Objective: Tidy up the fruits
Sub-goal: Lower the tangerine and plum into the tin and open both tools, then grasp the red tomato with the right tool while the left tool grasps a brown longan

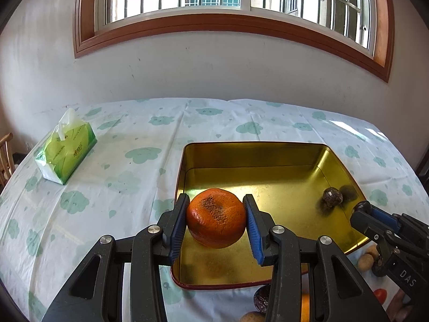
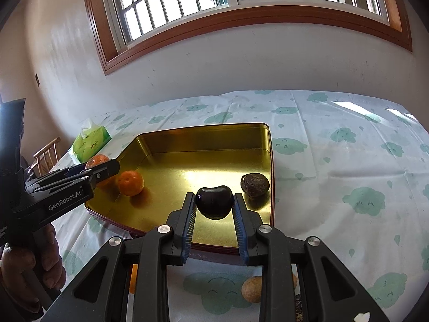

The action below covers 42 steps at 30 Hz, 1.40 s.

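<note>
Right now an orange (image 1: pixel 216 218), its skin carrying a dark rough patch, sits clamped between the blue pads of the left gripper (image 1: pixel 216 218), held above the near left part of a gold tin tray (image 1: pixel 254 155). In the right wrist view the orange in those jaws is mostly hidden behind the gripper, and a second orange (image 2: pixel 130 183) shows just beside it in the tray's left corner; I cannot tell whether this one is a reflection in the shiny wall. The right gripper (image 2: pixel 214 203) has its jaws clenched on a glossy dark fruit (image 2: pixel 214 201), heart-shaped, over the tray's near edge. A wrinkled brown fruit (image 2: pixel 254 185) lies in the tray by its right wall. The tray rests on a tabletop under a pale cloth (image 1: pixel 120 177) printed with green clouds. More fruit lies on the cloth in front of the tray, among it a tan round one (image 2: pixel 251 289).

White lettering on the left gripper's side reads "GenRobot.AI" (image 2: pixel 64 201), and the right gripper's body shows "DAS" (image 1: pixel 407 277). A green tissue pack (image 1: pixel 65 153) stands at the far left; its printing is too small to read. A hand (image 2: pixel 29 257) grips the left handle.
</note>
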{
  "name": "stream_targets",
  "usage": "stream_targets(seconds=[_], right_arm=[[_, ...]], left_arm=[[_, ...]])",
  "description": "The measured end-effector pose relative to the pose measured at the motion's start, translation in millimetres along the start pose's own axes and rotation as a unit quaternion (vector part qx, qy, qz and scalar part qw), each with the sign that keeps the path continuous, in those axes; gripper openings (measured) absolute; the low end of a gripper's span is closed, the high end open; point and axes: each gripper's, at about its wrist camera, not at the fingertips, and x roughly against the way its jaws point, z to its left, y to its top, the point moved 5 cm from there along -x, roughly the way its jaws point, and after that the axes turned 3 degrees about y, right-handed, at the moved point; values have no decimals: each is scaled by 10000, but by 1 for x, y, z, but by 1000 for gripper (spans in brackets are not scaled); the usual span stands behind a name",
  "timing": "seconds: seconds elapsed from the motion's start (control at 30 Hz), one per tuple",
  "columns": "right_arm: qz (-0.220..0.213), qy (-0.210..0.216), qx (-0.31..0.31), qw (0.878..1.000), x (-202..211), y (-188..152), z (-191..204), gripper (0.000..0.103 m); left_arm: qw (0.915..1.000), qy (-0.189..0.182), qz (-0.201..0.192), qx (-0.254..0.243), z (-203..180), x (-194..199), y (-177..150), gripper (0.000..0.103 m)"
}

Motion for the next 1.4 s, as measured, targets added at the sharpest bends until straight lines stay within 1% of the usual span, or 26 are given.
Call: stream_targets(seconds=[0.27, 0.73, 0.8, 0.83, 0.9, 0.93, 0.97, 1.03, 1.2, 1.4], right_arm=[[98, 24, -23, 9999, -11, 0, -2, 26], [99, 58, -29, 9999, -17, 3, 0, 27], [127, 80, -41, 9999, -17, 4, 0, 27], [134, 87, -50, 9999, -17, 4, 0, 27], [130, 89, -58, 9999, -17, 4, 1, 27], [127, 96, -62, 9999, -17, 4, 1, 29], [123, 107, -69, 9998, -17, 4, 1, 30], [86, 112, -84, 9999, -15, 5, 2, 32], [-42, 168, -117, 9998, -5, 6, 3, 34], [-296, 133, -157, 9994, 32, -2, -4, 34]], left_arm=[[10000, -33, 25, -58, -3, -9, 0, 42], [9998, -107, -46, -147, -7, -17, -1, 43], [9998, -93, -69, -165, -7, -18, -1, 45], [9998, -95, -105, -164, -7, -17, -1, 48], [9996, -87, -202, -171, -8, -14, 1, 57], [9995, -83, -256, -179, -8, -13, 2, 64], [9993, -70, -321, -190, -8, -11, 2, 68], [9988, -42, -419, -241, -9, -8, 4, 71], [9985, 3, -451, -319, -11, -5, 5, 71], [9986, -20, -483, -197, -6, 9, 3, 71]])
